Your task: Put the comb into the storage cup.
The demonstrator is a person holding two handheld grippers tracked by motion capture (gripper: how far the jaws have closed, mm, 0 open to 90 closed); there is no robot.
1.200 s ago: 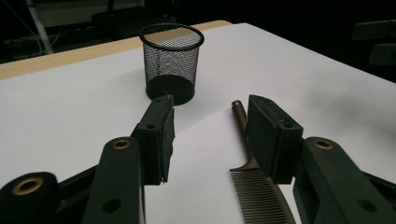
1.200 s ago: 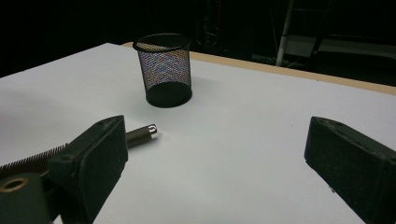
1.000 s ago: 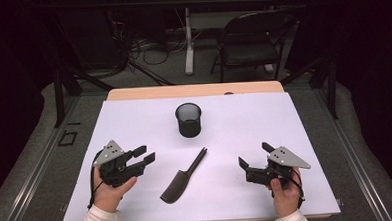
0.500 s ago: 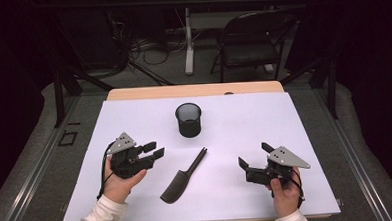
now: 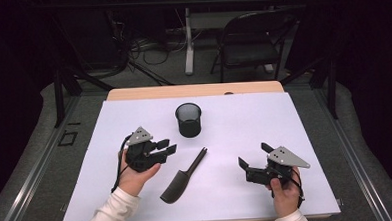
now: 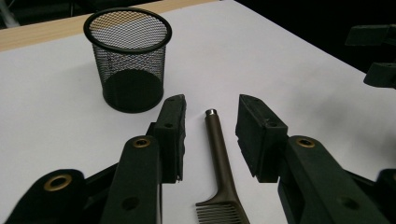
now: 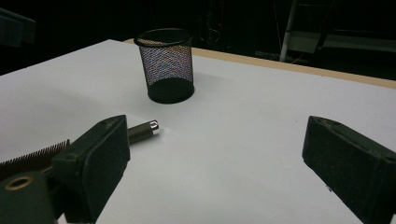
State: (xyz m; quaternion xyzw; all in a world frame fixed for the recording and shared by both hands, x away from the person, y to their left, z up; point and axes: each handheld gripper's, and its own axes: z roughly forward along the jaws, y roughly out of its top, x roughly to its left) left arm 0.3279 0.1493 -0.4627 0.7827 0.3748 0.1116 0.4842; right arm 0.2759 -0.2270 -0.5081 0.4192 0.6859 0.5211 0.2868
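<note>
Left tongs (image 6: pixel 210 140) narrowing, straddling slim handle of dark plastic comb (image 6: pixel 219 163), no contact yet, lined up for pickup; right tongs (image 5: pixel 254 164) wide, empty, parked on bench (image 5: pixel 294 121); black mesh cup (image 5: pixel 189 120) likely destination.

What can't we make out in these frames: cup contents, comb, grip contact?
- Black wire-mesh cup: the floor inside is dark in the high view, and the mesh wall blocks it in the left gripper view.
- Dark plastic tail comb: its teeth are cut off by the bottom edge in the left gripper view, and part-hidden by a jaw in the right gripper view.
- Left hand-held gripper: its jaws, which have just been closing, flank the handle; how high above it is unclear.
</note>
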